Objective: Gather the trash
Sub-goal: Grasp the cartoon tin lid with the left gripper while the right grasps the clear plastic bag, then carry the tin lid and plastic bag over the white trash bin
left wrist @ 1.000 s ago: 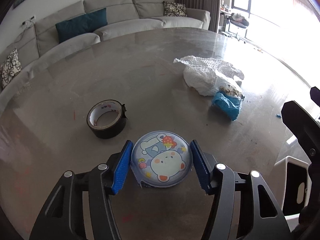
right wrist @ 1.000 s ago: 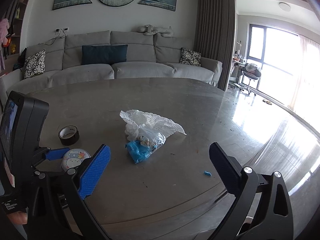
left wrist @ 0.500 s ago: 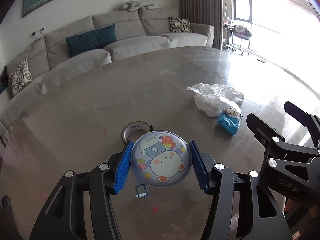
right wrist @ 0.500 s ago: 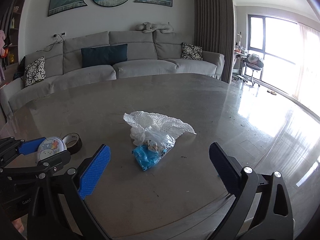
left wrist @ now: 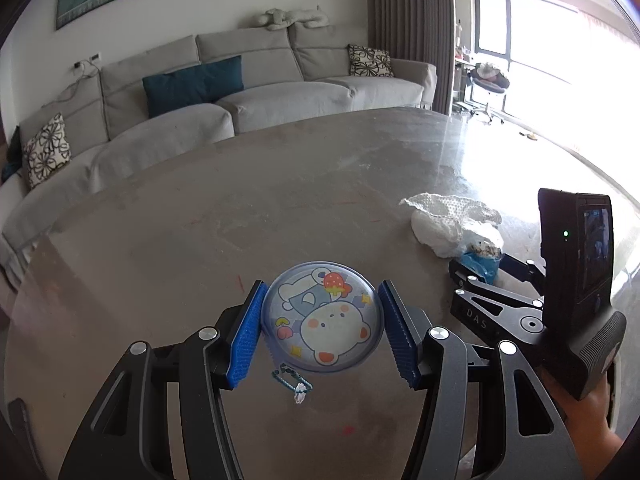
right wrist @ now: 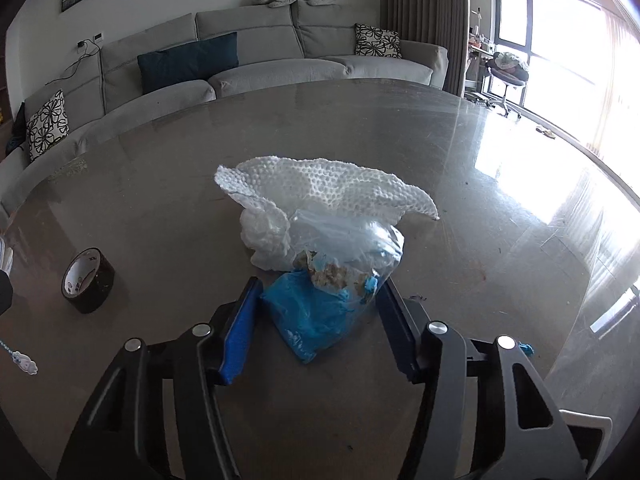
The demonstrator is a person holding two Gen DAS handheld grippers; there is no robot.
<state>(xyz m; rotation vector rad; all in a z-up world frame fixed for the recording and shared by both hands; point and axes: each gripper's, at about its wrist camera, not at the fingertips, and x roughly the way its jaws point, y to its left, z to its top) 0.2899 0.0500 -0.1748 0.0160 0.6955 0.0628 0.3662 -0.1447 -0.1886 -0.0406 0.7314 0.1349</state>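
Note:
My left gripper (left wrist: 320,322) is shut on a round cartoon-bear case (left wrist: 320,316) with a small charm (left wrist: 298,386) hanging from it, held above the grey table (left wrist: 200,240). A clear trash bag (right wrist: 340,264) with blue wrapping and crumbs lies against white bubble wrap (right wrist: 320,188) on the table; the bubble wrap also shows in the left wrist view (left wrist: 448,220). My right gripper (right wrist: 316,316) has its jaws around the bag's near blue end, pads (right wrist: 240,328) close to it on both sides; I cannot tell if they press it.
A roll of dark tape (right wrist: 86,280) lies on the table at left. A small blue scrap (right wrist: 526,348) lies at right near the table edge. A white bin rim (right wrist: 584,420) shows below the edge. A grey sofa (right wrist: 240,68) stands behind.
The right gripper moved forward and down to the bag and narrowed around its blue end. The left gripper lifted the case higher; the tape roll left its view.

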